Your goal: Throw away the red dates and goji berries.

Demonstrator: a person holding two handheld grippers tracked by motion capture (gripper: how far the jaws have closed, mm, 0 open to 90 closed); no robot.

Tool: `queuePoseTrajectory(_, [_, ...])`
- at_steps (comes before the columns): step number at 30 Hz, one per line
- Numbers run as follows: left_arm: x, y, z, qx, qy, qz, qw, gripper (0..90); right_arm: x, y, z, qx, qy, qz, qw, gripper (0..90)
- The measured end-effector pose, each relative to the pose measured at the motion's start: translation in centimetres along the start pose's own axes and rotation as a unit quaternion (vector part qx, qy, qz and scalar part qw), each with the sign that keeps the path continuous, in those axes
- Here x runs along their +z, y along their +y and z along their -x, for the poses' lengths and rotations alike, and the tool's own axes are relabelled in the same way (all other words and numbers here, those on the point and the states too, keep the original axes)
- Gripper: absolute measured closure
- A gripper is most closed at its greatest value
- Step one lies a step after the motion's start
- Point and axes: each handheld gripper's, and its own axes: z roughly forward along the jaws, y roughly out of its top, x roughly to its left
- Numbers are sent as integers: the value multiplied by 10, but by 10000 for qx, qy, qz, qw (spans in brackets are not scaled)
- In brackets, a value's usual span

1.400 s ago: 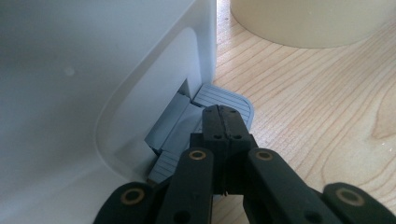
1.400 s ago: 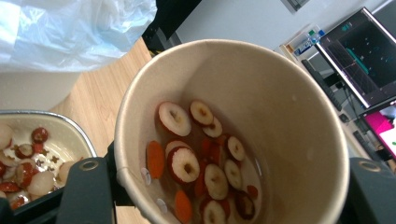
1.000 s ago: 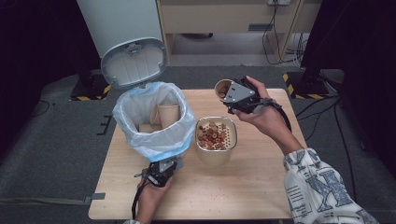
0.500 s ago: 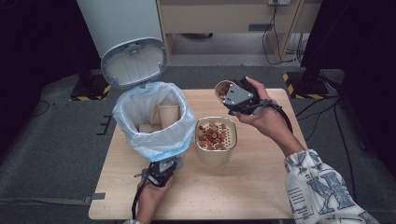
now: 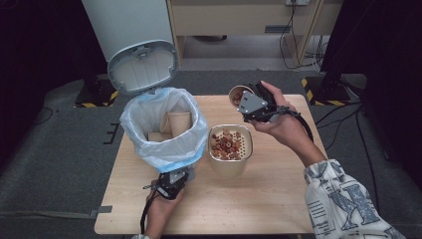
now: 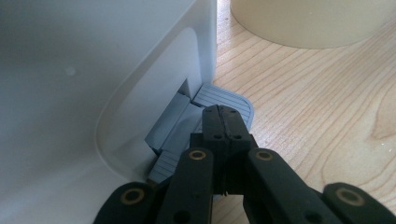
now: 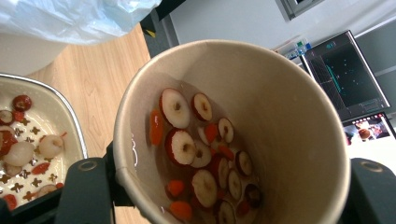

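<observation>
A white pedal bin (image 5: 164,144) lined with a pale blue bag stands on the left of the wooden table (image 5: 278,199), its lid (image 5: 143,67) up. Paper cups (image 5: 180,122) lie inside it. My left gripper (image 5: 171,181) is at the bin's front foot. In the left gripper view the left gripper (image 6: 223,122) is shut, with its tips resting on the grey pedal (image 6: 222,95). My right gripper (image 5: 254,104) is shut on a paper cup (image 5: 238,94), held tilted above the back of the table. The cup (image 7: 280,116) holds wet fruit slices (image 7: 196,158).
A cream container with a perforated strainer (image 5: 230,144) full of fruit pieces stands mid-table, right of the bin and below the held cup. A tall white cabinet (image 5: 129,25) rises behind the bin. Cables (image 5: 338,119) trail off the table's right edge.
</observation>
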Motion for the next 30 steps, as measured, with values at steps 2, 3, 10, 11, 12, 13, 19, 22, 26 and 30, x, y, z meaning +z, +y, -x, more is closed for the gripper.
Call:
queuePoseTrajectory(2, [0,0,0,-3,-9,5,10000,896,-1,1,1,-50,-7,6,10000,325])
queuePoseTrajectory(3, [0,0,0,-3,-9,5,10000,896,-1,1,1,-50,-7,6,10000,325])
queuePoseTrajectory(10, [0,0,0,-5,-12,4,10000,897,-4,0,6,-65,-51,1,10000,325])
queuePoseTrajectory(11, [0,0,0,-5,-12,4,10000,896,-4,0,6,-65,-51,1,10000,325])
queuePoseTrajectory(12, [0,0,0,-10,-18,7,10000,896,-5,-1,6,-72,-53,-16,10000,325])
queuePoseTrajectory(13, [0,0,0,-10,-18,7,10000,896,-5,-1,6,-72,-53,-16,10000,325])
queuePoseTrajectory(19, [0,0,0,-14,-15,8,10000,896,-6,-1,4,-404,-106,-141,9990,325])
queuePoseTrajectory(22, [0,0,0,-12,-11,8,10000,897,-6,0,3,-624,-151,-221,9977,325])
queuePoseTrajectory(26, [0,0,0,-16,-11,7,10000,897,-7,2,2,-802,-164,-277,9963,325])
queuePoseTrajectory(30, [0,0,0,-22,-17,4,10000,896,-6,2,2,-915,-199,-332,9950,325])
